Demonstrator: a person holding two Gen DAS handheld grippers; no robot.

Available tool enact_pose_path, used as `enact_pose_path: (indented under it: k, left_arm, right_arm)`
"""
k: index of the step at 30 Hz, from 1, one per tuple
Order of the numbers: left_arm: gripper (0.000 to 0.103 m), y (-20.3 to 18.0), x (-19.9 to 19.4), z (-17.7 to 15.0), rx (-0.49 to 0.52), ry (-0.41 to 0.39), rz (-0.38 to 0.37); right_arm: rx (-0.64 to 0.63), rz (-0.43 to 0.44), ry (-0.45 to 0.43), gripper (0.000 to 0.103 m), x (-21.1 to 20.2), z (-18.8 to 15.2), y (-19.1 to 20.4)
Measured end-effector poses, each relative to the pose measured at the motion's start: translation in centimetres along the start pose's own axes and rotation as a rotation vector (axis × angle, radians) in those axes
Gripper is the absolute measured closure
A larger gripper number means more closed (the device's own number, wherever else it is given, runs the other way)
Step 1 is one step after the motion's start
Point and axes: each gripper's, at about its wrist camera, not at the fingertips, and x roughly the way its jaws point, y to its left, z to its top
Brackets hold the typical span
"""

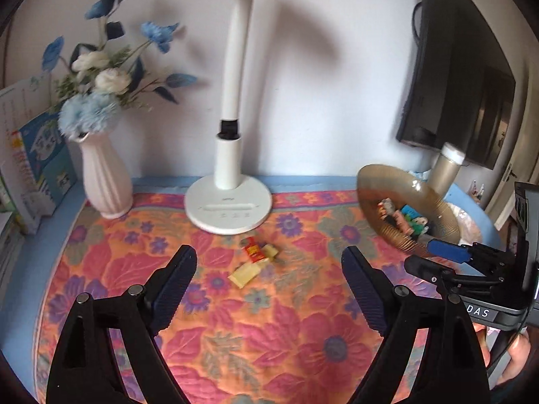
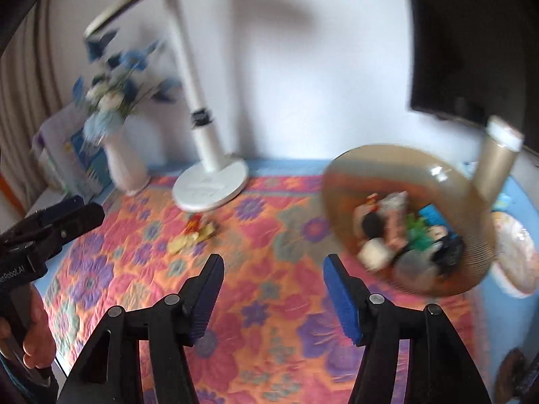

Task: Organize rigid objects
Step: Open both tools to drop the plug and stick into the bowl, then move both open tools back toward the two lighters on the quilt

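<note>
The left gripper (image 1: 269,269) stands spread wide and empty. Just above the gap between its fingers, at frame centre, lies the yellow piece (image 1: 243,274), long axis slanting lower left to upper right, with the red piece (image 1: 253,251) touching it beyond. The right gripper (image 2: 273,269), also spread and empty, sits farther off; the amber bowl (image 2: 340,175) fills that view's right.
</note>
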Motion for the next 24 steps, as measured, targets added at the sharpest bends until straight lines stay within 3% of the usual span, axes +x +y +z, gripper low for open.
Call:
enact_pose_path:
  k: [3,8,10,13,24]
  left_arm:
    - [0.016,2.4,2.5,-3.3,-0.013,0.074,0.086]
    - [0.018,5.0,5.8,-7.8,-0.067,0.171,0.125]
    - [0.016,5.2,5.3,-7.5,-0.083,0.132,0.100]
    - [0.014,5.1,5.3,-7.7,-0.077,0.117,0.142]
    - [0.014,3.7,5.2,-8.1,-0.002,0.123,0.152]
  right_arm:
    - [-0.053,-0.011,0.067,0.041,4.0,-2.6,2.0]
    - [-0.095,-0.060,0.158,0.041,8.5,-6.1,2.6]
    - [-0.081,-0.058,0.137,0.037,8.2,-6.0,2.2]
    - [-0.044,-0.050,0.129,0.017,8.1,-5.9,1.4]
    - [-0.023,-0.070,0.174,0.017,9.0,-5.8,1.0]
